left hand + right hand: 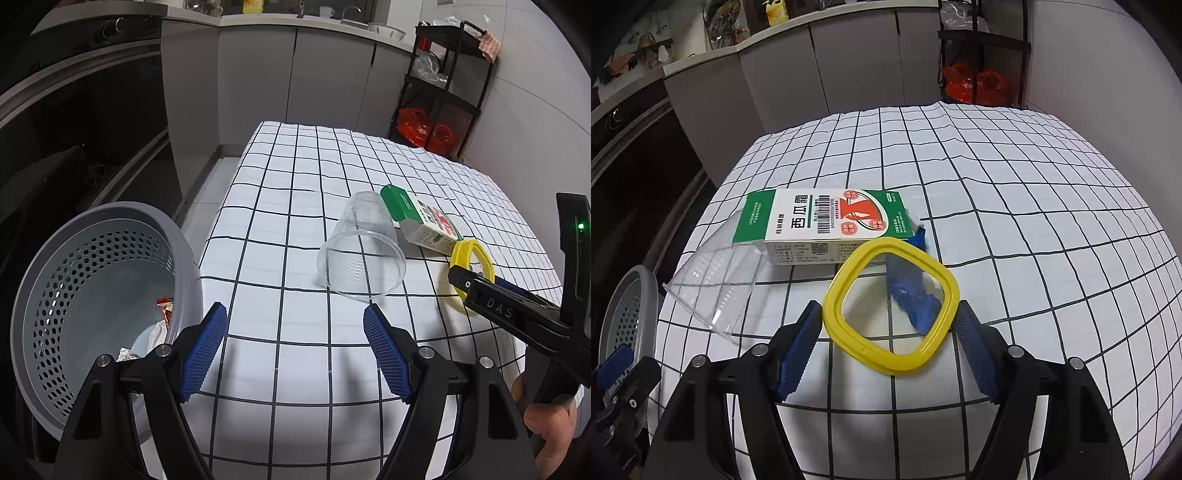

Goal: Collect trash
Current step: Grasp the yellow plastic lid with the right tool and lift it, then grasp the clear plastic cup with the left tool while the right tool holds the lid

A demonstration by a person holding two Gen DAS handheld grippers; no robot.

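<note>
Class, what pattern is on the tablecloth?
White tablecloth with a black grid of squares; clearest in the right wrist view.

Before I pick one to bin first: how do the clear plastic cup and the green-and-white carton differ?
The clear plastic cup is see-through and round; the green-and-white carton is opaque, boxy and printed. The cup lies on its side with its open mouth toward the left gripper; the carton lies flat, closer to the right gripper. Both rest side by side on the checked tablecloth.
</note>
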